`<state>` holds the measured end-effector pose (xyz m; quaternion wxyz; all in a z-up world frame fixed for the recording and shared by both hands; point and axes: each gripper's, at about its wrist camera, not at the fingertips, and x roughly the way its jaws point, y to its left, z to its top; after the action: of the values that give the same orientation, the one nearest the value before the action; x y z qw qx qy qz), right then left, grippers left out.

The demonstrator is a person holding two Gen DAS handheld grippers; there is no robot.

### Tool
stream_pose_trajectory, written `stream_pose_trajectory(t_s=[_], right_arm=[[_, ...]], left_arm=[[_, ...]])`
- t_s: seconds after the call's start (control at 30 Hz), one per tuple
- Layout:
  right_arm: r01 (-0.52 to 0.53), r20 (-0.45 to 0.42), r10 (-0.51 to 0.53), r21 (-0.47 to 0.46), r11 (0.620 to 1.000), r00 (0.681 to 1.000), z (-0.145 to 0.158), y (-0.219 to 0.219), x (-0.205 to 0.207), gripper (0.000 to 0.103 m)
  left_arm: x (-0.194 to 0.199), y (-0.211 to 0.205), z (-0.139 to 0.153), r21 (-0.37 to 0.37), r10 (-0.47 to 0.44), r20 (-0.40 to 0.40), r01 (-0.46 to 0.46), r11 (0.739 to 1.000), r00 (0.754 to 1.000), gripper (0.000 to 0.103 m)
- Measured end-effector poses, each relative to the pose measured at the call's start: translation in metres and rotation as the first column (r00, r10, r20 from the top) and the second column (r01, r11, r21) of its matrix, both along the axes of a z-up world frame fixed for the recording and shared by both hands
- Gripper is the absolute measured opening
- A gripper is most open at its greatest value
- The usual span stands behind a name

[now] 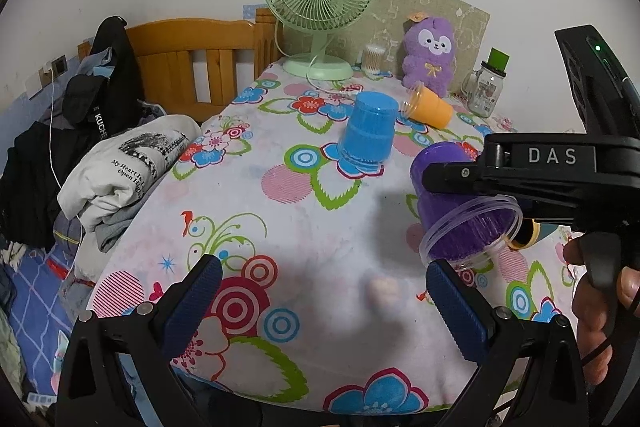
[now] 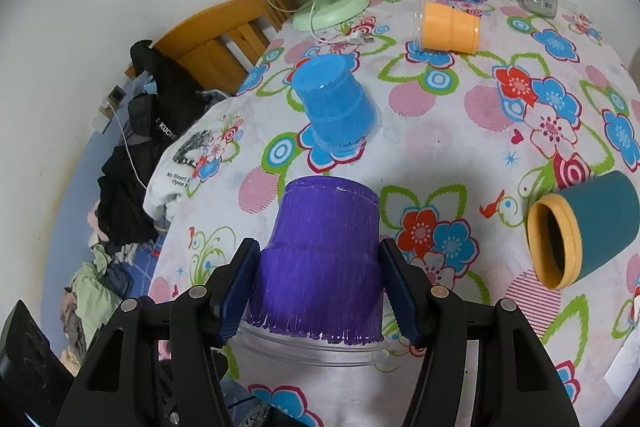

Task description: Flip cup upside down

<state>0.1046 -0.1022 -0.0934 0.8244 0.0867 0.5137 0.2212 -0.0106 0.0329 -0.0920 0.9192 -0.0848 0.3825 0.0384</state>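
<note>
My right gripper (image 2: 320,275) is shut on a purple cup (image 2: 320,251), held above the table with its base pointing away and its clear rim toward me. The left wrist view shows the purple cup (image 1: 448,211) tilted in the air, the right gripper (image 1: 460,179) clamped across it. My left gripper (image 1: 324,291) is open and empty, low over the near part of the table. A blue cup (image 2: 336,107) stands upside down further back; it also shows in the left wrist view (image 1: 370,131).
An orange cup (image 2: 450,27) lies on its side at the back. A teal cup (image 2: 580,227) with a yellow rim lies on its side at right. A green fan (image 1: 320,3), purple plush toy (image 1: 428,55) and glass jar (image 1: 486,87) stand along the wall. Clothes (image 1: 120,167) lie left of the floral tablecloth (image 1: 280,247).
</note>
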Motion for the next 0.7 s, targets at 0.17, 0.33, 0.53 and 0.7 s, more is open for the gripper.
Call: stream_pose_trajectory(t_s=[0.17,0.33,0.53,0.7], right_arm=[[-0.002,-0.028,0.002,-0.005,1.0,1.0,-0.013,0.004,0.0,0.064],[-0.009,-0.054,0.008,-0.018,1.0,0.998,-0.025,0.009,0.002,0.064],[-0.01,-0.083,0.008,-0.033,0.999,0.997,-0.039,0.012,0.006,0.064],[-0.017,-0.11,0.013,-0.036,0.999,0.994,-0.047,0.015,0.009,0.07]], left_arm=[[0.0,0.0,-0.007,-0.01,-0.001,-0.018,0.001,1.0,1.0,0.103],[0.002,0.002,-0.013,-0.017,0.002,-0.037,-0.003,1.0,0.999,0.103],[0.003,0.004,-0.016,-0.017,0.008,-0.044,-0.009,1.0,0.999,0.103],[0.004,0.006,-0.018,-0.017,0.007,-0.053,-0.008,1.0,0.999,0.103]])
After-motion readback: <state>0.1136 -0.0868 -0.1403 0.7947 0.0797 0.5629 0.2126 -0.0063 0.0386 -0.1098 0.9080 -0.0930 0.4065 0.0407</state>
